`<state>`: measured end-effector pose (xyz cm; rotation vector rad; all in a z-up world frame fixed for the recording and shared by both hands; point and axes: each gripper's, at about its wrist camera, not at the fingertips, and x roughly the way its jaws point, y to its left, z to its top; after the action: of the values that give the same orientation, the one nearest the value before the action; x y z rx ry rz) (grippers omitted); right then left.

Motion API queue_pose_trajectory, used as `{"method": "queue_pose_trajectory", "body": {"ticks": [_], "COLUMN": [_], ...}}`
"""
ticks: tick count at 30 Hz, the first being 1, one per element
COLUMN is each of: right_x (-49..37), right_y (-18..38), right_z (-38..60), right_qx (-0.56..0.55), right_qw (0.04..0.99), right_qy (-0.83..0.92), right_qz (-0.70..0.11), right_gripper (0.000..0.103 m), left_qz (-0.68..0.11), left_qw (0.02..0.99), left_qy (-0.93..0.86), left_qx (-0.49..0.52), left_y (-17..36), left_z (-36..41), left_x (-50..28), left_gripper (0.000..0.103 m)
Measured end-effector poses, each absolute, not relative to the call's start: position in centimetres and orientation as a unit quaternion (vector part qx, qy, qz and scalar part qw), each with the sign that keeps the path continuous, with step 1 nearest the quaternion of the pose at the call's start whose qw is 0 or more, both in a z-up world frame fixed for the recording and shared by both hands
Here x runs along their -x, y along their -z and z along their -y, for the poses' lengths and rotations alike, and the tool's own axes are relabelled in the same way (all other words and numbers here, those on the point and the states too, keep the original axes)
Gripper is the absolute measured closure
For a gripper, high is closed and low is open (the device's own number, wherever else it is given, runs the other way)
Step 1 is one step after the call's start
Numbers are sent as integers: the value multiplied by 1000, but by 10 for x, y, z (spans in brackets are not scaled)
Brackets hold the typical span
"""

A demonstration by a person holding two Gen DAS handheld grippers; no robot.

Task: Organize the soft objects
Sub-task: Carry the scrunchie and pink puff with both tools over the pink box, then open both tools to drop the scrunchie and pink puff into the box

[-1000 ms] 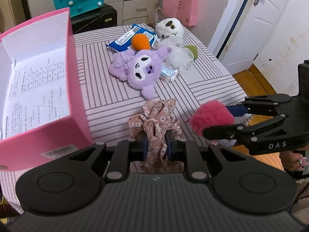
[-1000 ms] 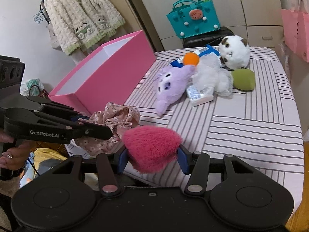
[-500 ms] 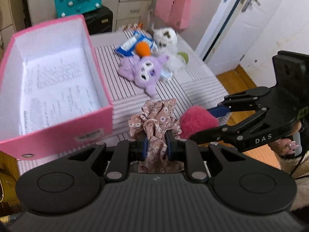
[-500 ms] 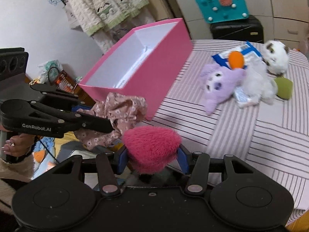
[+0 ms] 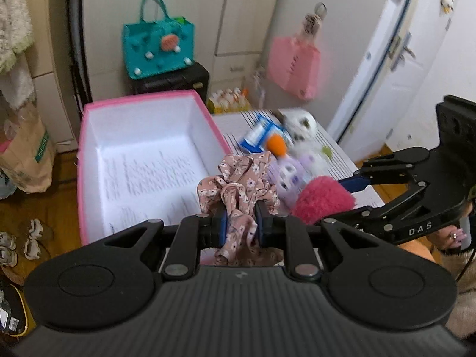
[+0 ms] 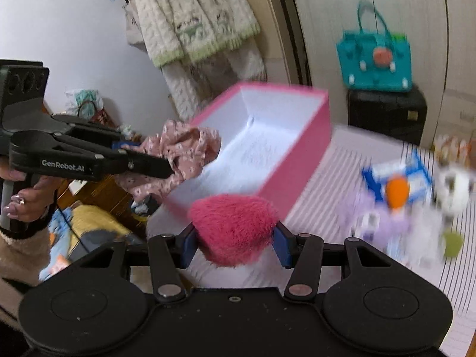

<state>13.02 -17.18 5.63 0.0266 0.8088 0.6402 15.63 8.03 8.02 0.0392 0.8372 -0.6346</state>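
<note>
Here the floral cloth (image 5: 238, 190) sits pinched between the left jaws.

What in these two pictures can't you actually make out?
- Toys on the striped table: motion-blurred in both views; purple plush face unreadable.
- Printed sheet in the pink box: text too blurred.
- Floral fabric: lower part hidden behind the left gripper.
- Pink fluffy ball: underside hidden behind the right gripper.

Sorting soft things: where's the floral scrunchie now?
Floral scrunchie is pinched in the left tongs, held near the pink box, left of the fuzzy pink heart.
</note>
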Motion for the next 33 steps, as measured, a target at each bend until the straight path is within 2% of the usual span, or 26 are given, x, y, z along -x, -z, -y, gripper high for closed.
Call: {"method": "queue_pose_trajectory", "body": {"ticks": [6,13,22,33], "right_x": [-180,-247,-328,-352], "right_y": [-71,-52,-11,14], "right_z": [146,102,63,44], "right_qx": [48,196,282,353], "right_qw": [893,883,824,782], "right_qy": [-312,-308,-335,-329], "right_qz": [-320,-295,-360,-393], "right_gripper": [46,46,46,44], "left_qz": [-386,-426,-483,-528], "left_qw": [880,872,856,836], "left_qy": [278,238,172,141], "left_qx": [10,42,70,54], "left_y": [-83,-61,-16,27], "left_z": [-95,-93,-97,-86], "left_x": [-208,-293,-382,-416], "left_gripper": [85,85,85,85]}}
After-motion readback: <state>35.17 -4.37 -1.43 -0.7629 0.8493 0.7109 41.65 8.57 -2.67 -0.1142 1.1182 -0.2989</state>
